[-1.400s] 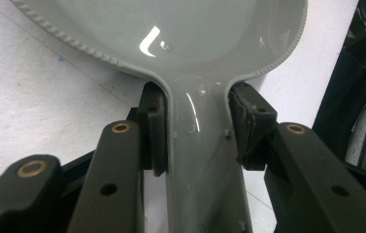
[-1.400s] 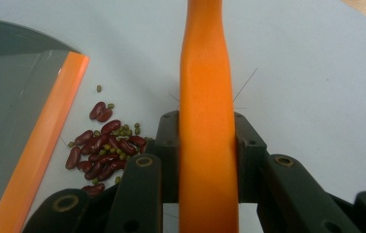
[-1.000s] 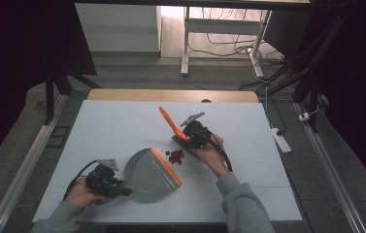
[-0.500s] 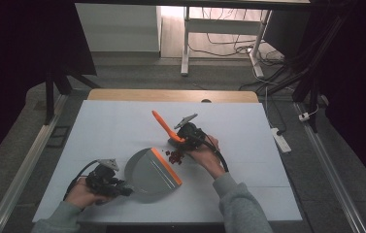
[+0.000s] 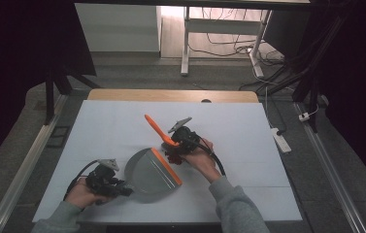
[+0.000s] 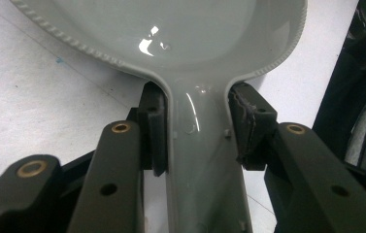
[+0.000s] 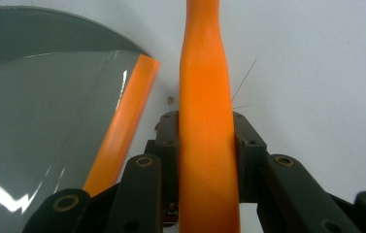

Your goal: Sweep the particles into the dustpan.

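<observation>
A grey dustpan (image 5: 150, 172) with an orange front lip (image 5: 167, 166) lies on the white table (image 5: 103, 131). My left gripper (image 5: 122, 191) is shut on the dustpan's grey handle (image 6: 202, 160), pads pressing on both sides. My right gripper (image 5: 173, 145) is shut on the orange handle (image 7: 206, 126) of a small brush; the orange handle (image 5: 157, 130) slants up and to the left above the table. Dark red bits (image 5: 173, 156) lie just under the right gripper, beside the dustpan's lip (image 7: 122, 121).
A wooden strip (image 5: 171, 95) runs along the table's far edge. A white power strip (image 5: 281, 139) lies on the floor to the right, a desk frame and cables beyond. Metal rails (image 5: 25, 160) flank the table.
My right gripper with the orange brush has moved left and nearer, toward the dustpan's lip. The left gripper and the dustpan have kept still.
</observation>
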`<state>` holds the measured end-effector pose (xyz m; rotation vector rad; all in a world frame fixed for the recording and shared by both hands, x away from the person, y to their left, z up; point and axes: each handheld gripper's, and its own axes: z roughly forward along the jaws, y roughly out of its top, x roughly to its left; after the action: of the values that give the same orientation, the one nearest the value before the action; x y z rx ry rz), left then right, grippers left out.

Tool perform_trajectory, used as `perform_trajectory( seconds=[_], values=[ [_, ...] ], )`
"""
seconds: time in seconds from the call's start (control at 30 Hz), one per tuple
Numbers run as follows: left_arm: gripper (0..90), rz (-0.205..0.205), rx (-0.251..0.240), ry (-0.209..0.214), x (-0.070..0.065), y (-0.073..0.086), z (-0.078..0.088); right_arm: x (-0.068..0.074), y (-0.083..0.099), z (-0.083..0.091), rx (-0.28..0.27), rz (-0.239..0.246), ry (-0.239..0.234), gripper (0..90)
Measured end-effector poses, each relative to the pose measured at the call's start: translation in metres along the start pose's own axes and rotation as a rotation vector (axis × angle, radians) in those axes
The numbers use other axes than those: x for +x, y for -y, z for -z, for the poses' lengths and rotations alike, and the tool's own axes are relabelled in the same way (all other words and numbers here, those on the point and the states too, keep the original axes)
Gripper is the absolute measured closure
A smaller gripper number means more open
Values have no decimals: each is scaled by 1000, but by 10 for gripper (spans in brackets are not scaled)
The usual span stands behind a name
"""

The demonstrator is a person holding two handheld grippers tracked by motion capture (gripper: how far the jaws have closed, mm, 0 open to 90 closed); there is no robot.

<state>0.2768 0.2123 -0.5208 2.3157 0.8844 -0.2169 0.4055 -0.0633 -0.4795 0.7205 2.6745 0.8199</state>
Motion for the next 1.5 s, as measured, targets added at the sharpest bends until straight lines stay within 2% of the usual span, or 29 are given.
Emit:
perform_trajectory(
  seconds=[0.17, 0.37, 0.87, 1.03, 1.1, 1.23, 1.4, 1.5],
  values=[
    [619, 1, -1, 0, 0, 0, 0, 4, -1, -1, -5, -6, -7, 708],
    [619, 0, 0, 1, 0, 0, 0, 14, -4, -2, -18, -9, -47, 708],
    [619, -2, 1, 1, 0, 0, 0, 28, -8, -3, -43, 3, -86, 708],
    [619, -2, 3, 0, 0, 0, 0, 34, -12, -2, -57, 7, -126, 708],
    [619, -1, 2, 0, 0, 0, 0, 37, -14, -2, -70, -3, -180, 708],
    [619, -2, 2, 1, 1, 0, 0, 39, -16, 1, -83, -9, -198, 707],
    [619, -2, 2, 1, 0, 0, 0, 35, -17, 11, -105, -10, -167, 708],
    [619, 3, -1, 2, 0, 0, 0, 27, -16, 17, -131, -27, -140, 708]
  ],
)
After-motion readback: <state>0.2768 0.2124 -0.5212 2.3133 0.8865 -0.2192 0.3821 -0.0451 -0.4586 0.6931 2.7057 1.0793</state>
